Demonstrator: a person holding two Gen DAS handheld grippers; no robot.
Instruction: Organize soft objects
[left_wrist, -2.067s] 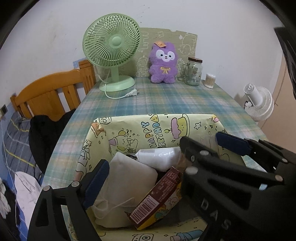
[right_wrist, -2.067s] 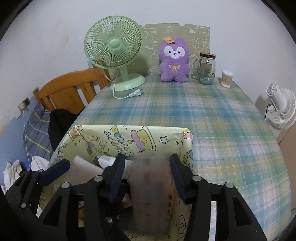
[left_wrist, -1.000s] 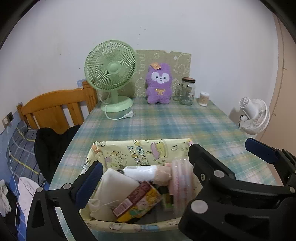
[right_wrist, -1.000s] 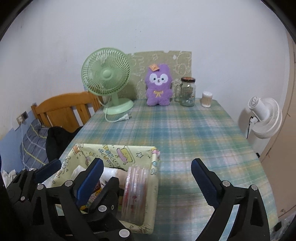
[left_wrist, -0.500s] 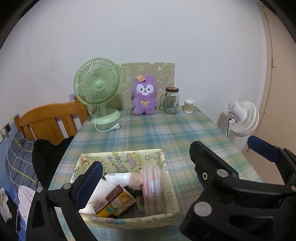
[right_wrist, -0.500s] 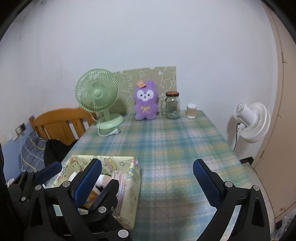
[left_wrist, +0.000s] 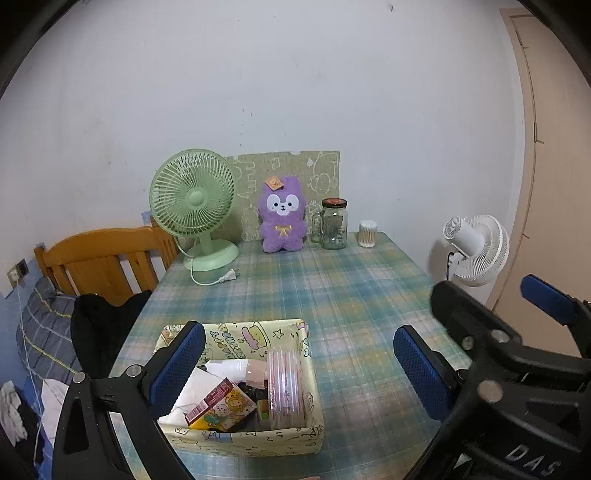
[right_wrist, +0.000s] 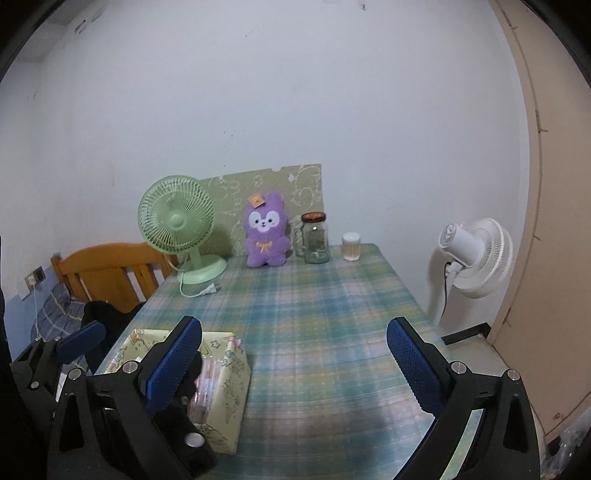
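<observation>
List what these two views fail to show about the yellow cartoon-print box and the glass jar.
- Yellow cartoon-print box: bottom contents hidden under the white cloth and snack carton; in the right wrist view a gripper finger blocks the inside.
- Glass jar: contents too small to identify.

A blue-green plaid tablecloth (left_wrist: 351, 295) covers the table. At twelve o'clock sits a purple plush toy (left_wrist: 282, 221) with a yellow bow; at eleven, a mint-green fan (left_wrist: 194, 206). The near box (left_wrist: 236, 336) is pale yellow with cartoon prints. Both grippers' pads (right_wrist: 173, 365) are blue on black.
</observation>
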